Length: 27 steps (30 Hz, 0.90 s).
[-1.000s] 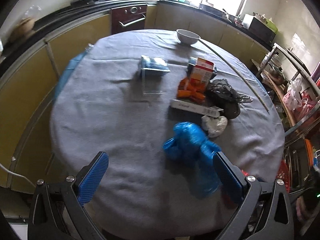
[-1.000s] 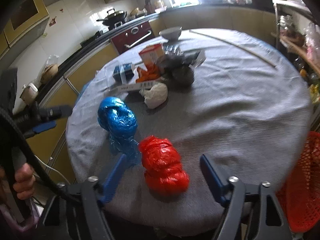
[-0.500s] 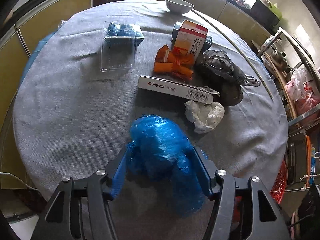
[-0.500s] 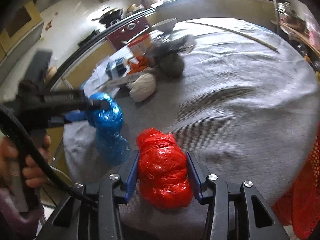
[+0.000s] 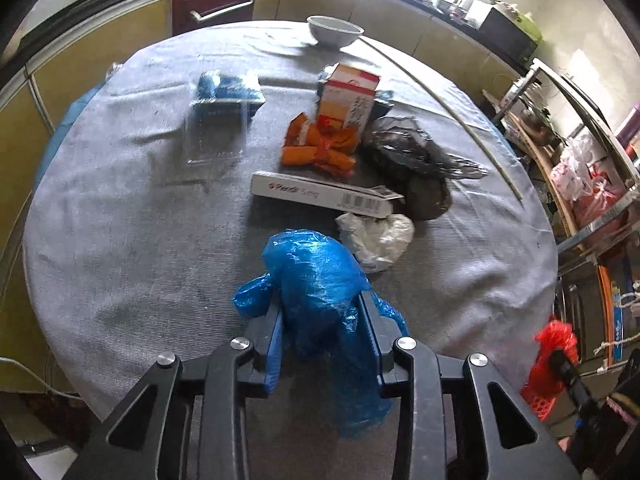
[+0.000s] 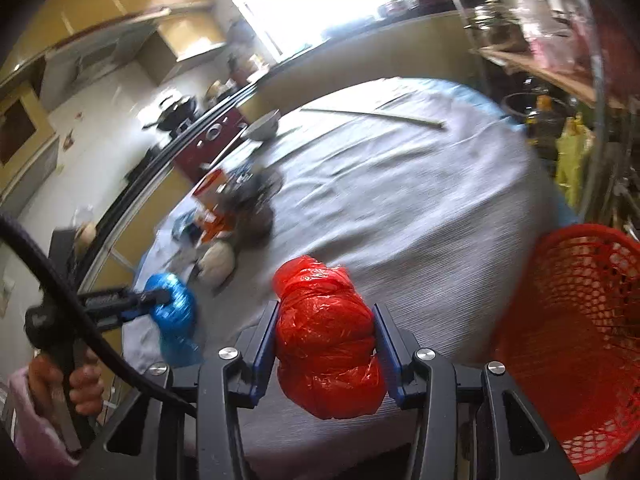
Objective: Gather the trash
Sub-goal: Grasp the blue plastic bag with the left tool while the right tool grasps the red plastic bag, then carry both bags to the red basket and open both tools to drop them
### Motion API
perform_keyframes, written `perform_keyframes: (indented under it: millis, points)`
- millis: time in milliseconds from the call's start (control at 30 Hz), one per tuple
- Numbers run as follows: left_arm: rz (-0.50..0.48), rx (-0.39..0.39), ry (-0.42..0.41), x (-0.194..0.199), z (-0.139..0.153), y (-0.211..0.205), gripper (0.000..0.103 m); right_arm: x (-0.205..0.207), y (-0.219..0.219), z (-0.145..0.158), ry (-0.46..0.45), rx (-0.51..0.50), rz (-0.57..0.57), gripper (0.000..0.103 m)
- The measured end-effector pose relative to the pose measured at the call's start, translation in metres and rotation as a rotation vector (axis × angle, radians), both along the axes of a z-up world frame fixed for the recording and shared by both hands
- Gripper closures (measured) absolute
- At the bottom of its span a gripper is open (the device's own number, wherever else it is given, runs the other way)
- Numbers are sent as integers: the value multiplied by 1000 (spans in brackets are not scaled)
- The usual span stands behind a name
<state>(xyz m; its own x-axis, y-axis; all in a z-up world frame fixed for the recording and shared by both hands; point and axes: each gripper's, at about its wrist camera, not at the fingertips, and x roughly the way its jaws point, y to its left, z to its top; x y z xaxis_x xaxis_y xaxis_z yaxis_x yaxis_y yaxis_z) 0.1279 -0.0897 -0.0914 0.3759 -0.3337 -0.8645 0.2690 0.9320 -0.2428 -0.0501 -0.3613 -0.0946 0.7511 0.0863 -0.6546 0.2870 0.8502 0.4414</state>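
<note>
My left gripper (image 5: pixel 322 316) is shut on a crumpled blue plastic bag (image 5: pixel 316 276) and holds it just above the grey tablecloth (image 5: pixel 132 240). My right gripper (image 6: pixel 326 332) is shut on a crumpled red plastic bag (image 6: pixel 326 332), lifted near the table's front edge. A red mesh basket (image 6: pixel 576 336) stands right of the table, close beside the red bag. In the right wrist view the left gripper (image 6: pixel 154 302) shows with the blue bag (image 6: pixel 174 312).
More trash lies mid-table: a white wad (image 5: pixel 378 236), a long white box (image 5: pixel 324 194), orange wrappers (image 5: pixel 320 150), a carton (image 5: pixel 348 98), a black bag (image 5: pixel 412 160), a clear blister pack (image 5: pixel 222 114). A white bowl (image 5: pixel 334 32) and a thin stick (image 5: pixel 448 108) lie farther back.
Both grippers closed on their bags and lifted them. The right gripper has swung right, bringing the red basket into view. The left gripper pulled back slightly with the blue bag.
</note>
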Motion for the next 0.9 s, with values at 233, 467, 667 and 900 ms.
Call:
perform_keyframes:
  millis: [233,467,667,900]
  points:
    - [-139,-16,-75,-29,31,-37,68,-26,-45,10,-30,-8,-125,55]
    - [-453,-49,-105,-80,47,-125,67,-76,-95,10,-23,-20,-272,55]
    - [-692,-62,-114,-128,52,-205,67,-128,-134,-5,5,28,-398,55]
    - [-843,-8,-109,-163,32,-274,45,-161,-157,-21,33,110,-453,47]
